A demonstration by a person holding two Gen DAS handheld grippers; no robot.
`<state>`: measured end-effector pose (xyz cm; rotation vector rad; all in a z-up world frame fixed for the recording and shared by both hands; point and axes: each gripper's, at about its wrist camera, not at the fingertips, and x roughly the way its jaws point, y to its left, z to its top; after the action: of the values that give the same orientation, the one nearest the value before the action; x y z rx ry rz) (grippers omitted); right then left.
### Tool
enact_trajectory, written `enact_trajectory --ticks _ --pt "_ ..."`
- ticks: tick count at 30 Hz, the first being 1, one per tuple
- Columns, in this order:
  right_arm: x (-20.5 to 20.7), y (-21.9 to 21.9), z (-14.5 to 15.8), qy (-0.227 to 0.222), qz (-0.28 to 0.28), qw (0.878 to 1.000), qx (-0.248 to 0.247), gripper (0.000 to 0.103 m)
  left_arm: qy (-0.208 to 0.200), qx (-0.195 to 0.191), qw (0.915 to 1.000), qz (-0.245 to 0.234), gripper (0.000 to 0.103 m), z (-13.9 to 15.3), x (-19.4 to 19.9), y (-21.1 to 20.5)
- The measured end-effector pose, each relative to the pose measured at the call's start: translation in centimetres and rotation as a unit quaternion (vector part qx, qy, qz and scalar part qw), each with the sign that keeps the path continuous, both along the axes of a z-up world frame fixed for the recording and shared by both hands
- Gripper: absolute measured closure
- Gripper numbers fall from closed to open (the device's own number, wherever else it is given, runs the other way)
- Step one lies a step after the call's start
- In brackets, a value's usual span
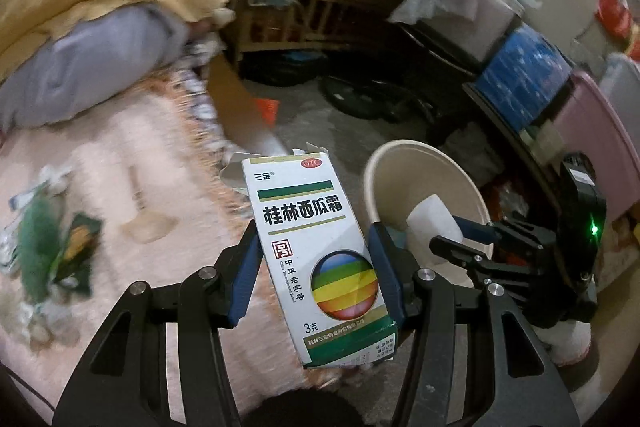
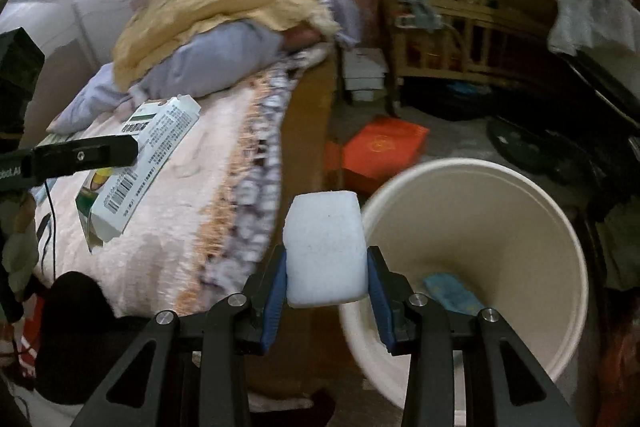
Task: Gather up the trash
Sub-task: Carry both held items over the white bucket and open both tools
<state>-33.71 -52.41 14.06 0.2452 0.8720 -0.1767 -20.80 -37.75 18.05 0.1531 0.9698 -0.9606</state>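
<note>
My left gripper (image 1: 316, 259) is shut on a white medicine box (image 1: 316, 251) with green bands and a rainbow ball, held over the bed's edge. The box also shows in the right wrist view (image 2: 140, 163). My right gripper (image 2: 326, 275) is shut on a white foam block (image 2: 326, 247), held beside the rim of a cream bucket (image 2: 520, 227). The bucket holds a blue scrap (image 2: 452, 293) at its bottom. In the left wrist view the right gripper (image 1: 452, 239) holds the foam block (image 1: 432, 219) in front of the bucket (image 1: 400, 167).
A pink bedspread (image 1: 160, 167) carries green wrappers (image 1: 52, 255) at the left. A yellow pillow (image 2: 224, 3) and grey bedding (image 2: 208, 63) lie at the bed's head. An orange box (image 2: 380, 147) lies on the floor. A wooden rack (image 2: 460, 27) and clutter stand behind.
</note>
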Motion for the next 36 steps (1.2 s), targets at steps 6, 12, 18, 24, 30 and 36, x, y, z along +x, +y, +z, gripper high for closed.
enact_trajectory --ticks 6,12,18,24,30,36 --pt "-2.0 -3.2 -0.8 0.008 -0.044 0.999 0.004 0.066 -0.001 0.007 0.9995 -0.029 0.052 -1.2 -1.4 -4.3" --pt "-2.9 -5.2 -2.1 0.019 -0.07 0.997 0.009 0.066 0.003 0.013 0.9987 -0.05 0.052 -2.4 -2.4 -7.7" --pt "-3.7 -6.7 -3.1 0.025 -0.091 0.995 0.018 0.066 0.017 0.011 0.9976 -0.066 0.052 -3.5 -3.1 -9.8" --pt "-4.4 -8.1 -3.5 0.022 -0.114 0.993 0.02 0.066 0.035 -0.003 0.9968 -0.072 0.051 -4.2 -3.3 -11.7" --pt "-4.3 -9.0 -3.7 0.03 -0.147 0.989 0.004 0.051 0.066 -0.016 0.9955 -0.067 0.048 -5.3 -2.5 -12.5" --pt "-4.4 -8.9 -4.1 0.031 -0.148 0.988 0.021 0.04 0.079 -0.011 0.995 -0.059 0.045 -5.9 -2.0 -11.7"
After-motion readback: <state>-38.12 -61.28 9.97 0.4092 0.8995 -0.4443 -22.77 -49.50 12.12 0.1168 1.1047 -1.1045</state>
